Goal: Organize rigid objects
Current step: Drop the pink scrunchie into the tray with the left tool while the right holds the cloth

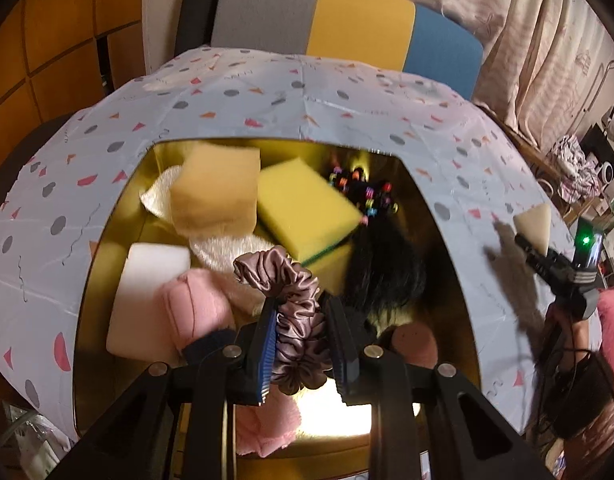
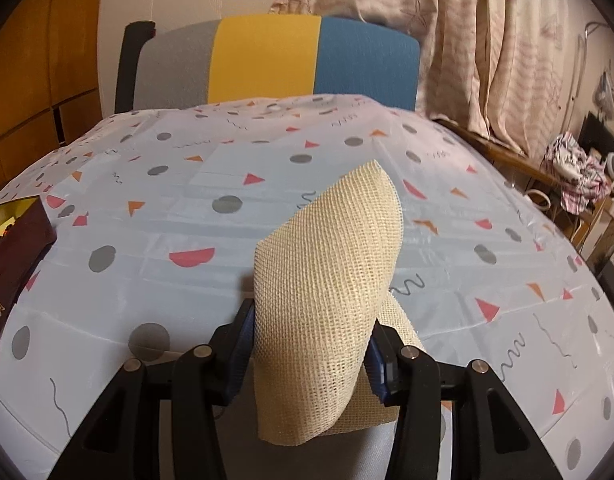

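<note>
My left gripper is shut on a mauve satin scrunchie and holds it over a gold-lined box. The box holds a yellow sponge, a tan sponge, a white foam block, pink cloth, white towelling, a black furry item and small coloured hair clips. My right gripper is shut on a folded cream mesh cloth above the table. It also shows in the left wrist view, right of the box.
The table wears a pale blue cloth with dots and triangles. The box's dark outer wall is at the left edge of the right wrist view. A grey, yellow and blue chair stands behind the table. Curtains and clutter are at the right.
</note>
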### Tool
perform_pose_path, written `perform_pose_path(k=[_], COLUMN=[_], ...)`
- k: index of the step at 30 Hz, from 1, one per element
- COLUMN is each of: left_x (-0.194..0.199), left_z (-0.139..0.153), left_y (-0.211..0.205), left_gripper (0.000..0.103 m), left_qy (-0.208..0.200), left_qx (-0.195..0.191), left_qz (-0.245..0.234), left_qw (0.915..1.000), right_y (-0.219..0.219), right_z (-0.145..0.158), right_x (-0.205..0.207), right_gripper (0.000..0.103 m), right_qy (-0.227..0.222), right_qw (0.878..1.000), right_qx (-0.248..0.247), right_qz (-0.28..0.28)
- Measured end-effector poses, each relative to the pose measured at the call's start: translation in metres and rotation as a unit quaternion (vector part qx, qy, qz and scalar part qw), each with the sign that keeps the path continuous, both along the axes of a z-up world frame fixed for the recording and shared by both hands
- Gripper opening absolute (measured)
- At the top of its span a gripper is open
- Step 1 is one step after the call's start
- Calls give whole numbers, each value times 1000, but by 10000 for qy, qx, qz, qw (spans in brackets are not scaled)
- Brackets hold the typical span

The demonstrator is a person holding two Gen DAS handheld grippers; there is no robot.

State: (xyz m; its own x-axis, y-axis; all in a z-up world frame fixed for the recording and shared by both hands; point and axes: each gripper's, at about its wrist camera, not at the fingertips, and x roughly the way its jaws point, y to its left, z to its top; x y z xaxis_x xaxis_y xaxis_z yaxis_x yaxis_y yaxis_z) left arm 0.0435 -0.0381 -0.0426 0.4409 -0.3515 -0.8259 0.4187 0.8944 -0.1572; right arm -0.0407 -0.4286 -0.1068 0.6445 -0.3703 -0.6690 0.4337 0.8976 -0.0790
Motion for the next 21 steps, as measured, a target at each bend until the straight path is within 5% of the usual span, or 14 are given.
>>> perform_pose_path(k=[12,15,21], left_x=[5,-2,-9], left_z=[-22,-17,-7], left_y=[-3,-3,6], left_gripper=[24,34,35], left_qy=[82,-31,-232], left_qx=[423,313,494], left_qz=[-111,-225,-95], left_qw=[9990,9993,9985], right_y=[5,7,8], right_z=[1,1,2], right_x=[4,4,3], right_gripper=[49,49,49], right_qy=[90,80,36], right_qw=[9997,9997,9997], right_qx=[-206,-223,-232], right_qz=[41,39,77])
